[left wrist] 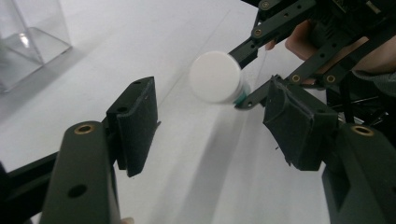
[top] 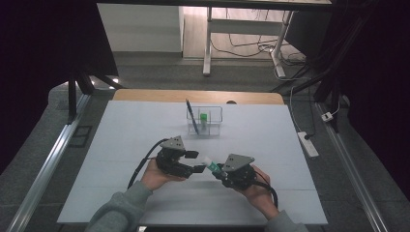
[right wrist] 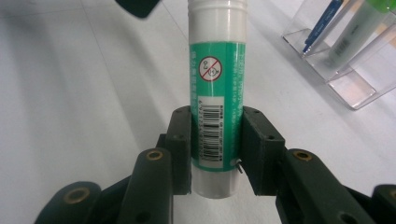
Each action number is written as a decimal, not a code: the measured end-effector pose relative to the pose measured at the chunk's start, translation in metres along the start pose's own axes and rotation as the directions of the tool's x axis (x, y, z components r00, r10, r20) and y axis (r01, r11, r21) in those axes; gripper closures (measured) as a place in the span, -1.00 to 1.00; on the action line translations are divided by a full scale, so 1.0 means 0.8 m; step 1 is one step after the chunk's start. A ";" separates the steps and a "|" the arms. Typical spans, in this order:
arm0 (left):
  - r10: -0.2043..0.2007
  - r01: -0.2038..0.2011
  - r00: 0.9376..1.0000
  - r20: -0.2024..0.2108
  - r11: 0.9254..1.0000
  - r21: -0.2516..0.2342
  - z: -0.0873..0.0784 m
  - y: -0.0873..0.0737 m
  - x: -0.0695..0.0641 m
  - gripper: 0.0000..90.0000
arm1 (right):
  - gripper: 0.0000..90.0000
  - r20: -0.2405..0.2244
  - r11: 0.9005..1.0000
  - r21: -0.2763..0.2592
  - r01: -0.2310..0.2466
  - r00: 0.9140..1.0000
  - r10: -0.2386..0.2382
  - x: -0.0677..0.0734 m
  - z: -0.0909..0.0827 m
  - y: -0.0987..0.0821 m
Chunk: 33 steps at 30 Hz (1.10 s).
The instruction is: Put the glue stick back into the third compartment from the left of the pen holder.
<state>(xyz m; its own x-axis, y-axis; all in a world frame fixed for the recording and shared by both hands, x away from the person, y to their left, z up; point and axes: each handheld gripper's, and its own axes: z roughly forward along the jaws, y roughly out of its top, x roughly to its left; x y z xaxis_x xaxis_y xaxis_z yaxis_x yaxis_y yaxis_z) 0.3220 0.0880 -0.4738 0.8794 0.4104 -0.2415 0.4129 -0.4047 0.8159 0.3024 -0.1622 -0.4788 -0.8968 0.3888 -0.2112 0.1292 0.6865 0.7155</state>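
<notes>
Your right gripper (right wrist: 215, 144) pinches the green and white plastic glue stick (right wrist: 215, 93) near its bottom end; both pads press on the label, one on each side. The stick is held above the white table (top: 121, 145), not resting on it, and its long axis runs straight out from the right jaws toward your left gripper (top: 196, 162). In the high view the white cap end of the stick (top: 209, 163) points to the left and a little away from you, just beside the left fingertips.

Your left gripper stands spread, with nothing between its pads. In the left gripper view the round white cap (left wrist: 215, 77) faces almost directly at the camera, ahead of the two jaws and a little above the gap between them. So the cap is on the axis of the left gripper, and the left one is the nearer to it.

I judge that the coming move depends on this line: the left jaws must go forward along the stick until the cap sits between the pads. The clear plastic organiser box (top: 204, 121) with the blue pen (top: 192, 117) stands well apart, farther back on the table.
</notes>
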 end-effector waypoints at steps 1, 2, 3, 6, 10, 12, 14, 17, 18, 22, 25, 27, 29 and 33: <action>-0.002 0.002 1.000 0.007 1.000 0.004 0.002 0.000 0.000 -0.23 | 0.47 0.000 1.000 -0.005 -0.003 1.000 0.003 0.001 0.001 0.000; -0.005 0.005 1.000 0.017 1.000 0.005 0.005 0.000 0.000 -0.23 | 0.47 -0.002 1.000 -0.007 0.000 1.000 0.000 0.002 0.002 0.000; -0.009 0.009 1.000 0.022 1.000 0.004 0.007 -0.001 0.000 -0.23 | 0.47 -0.004 1.000 -0.007 0.001 1.000 -0.001 0.003 0.002 0.001; -0.022 0.022 0.999 0.034 1.000 0.001 0.011 -0.003 0.002 -0.16 | 0.47 -0.005 1.000 -0.008 0.012 1.000 -0.012 0.005 0.004 0.001; -0.044 0.044 0.998 0.037 0.999 -0.013 0.013 -0.004 0.005 0.04 | 0.47 -0.008 1.000 -0.011 0.009 1.000 -0.009 0.008 0.006 0.001; -0.050 0.051 0.997 0.053 0.999 -0.011 0.014 -0.004 0.005 0.18 | 0.47 -0.011 1.000 -0.015 0.016 1.000 -0.016 0.009 0.008 0.001; -0.046 0.046 0.997 0.061 0.999 -0.003 0.017 -0.005 0.004 0.27 | 0.47 -0.006 1.000 -0.015 0.011 1.000 -0.011 0.010 0.008 0.002; -0.056 0.056 0.995 0.080 0.998 -0.001 0.017 -0.004 0.006 0.31 | 0.47 -0.001 1.000 -0.009 0.019 1.000 -0.019 0.010 0.008 0.001; -0.062 0.062 0.994 0.090 0.998 -0.003 0.016 -0.004 0.006 0.34 | 0.47 -0.005 1.000 -0.013 0.016 1.000 -0.016 0.010 0.009 0.000; -0.062 0.062 0.992 0.110 0.998 -0.004 0.016 -0.004 0.006 0.42 | 0.46 -0.009 1.000 -0.004 0.018 1.000 -0.018 0.012 0.012 0.000; -0.064 0.064 0.992 0.110 0.998 0.003 0.016 -0.003 0.005 0.43 | 0.46 -0.018 1.000 -0.007 0.010 1.000 -0.010 0.011 0.013 -0.001; -0.067 0.067 0.991 0.112 0.998 0.001 0.015 -0.002 0.005 0.43 | 0.45 -0.026 1.000 -0.012 0.006 1.000 -0.007 0.010 0.012 -0.001; -0.062 0.062 0.993 0.099 0.998 -0.003 0.012 -0.001 0.004 0.43 | 0.41 -0.038 1.000 -0.024 -0.021 0.999 0.020 0.008 0.011 -0.001; -0.069 0.069 0.996 0.050 0.998 -0.004 0.005 0.000 0.007 0.43 | 0.20 -0.060 0.994 -0.043 -0.099 0.993 0.097 0.000 0.005 -0.004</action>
<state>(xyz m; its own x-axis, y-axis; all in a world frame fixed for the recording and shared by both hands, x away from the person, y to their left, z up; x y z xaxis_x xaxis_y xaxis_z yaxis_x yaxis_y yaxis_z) 0.3277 0.0867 -0.4770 0.8597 0.3957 -0.3229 0.4715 -0.3720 0.7996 0.3037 -0.1617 -0.4838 -0.9041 0.4154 -0.1005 0.1991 0.6173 0.7611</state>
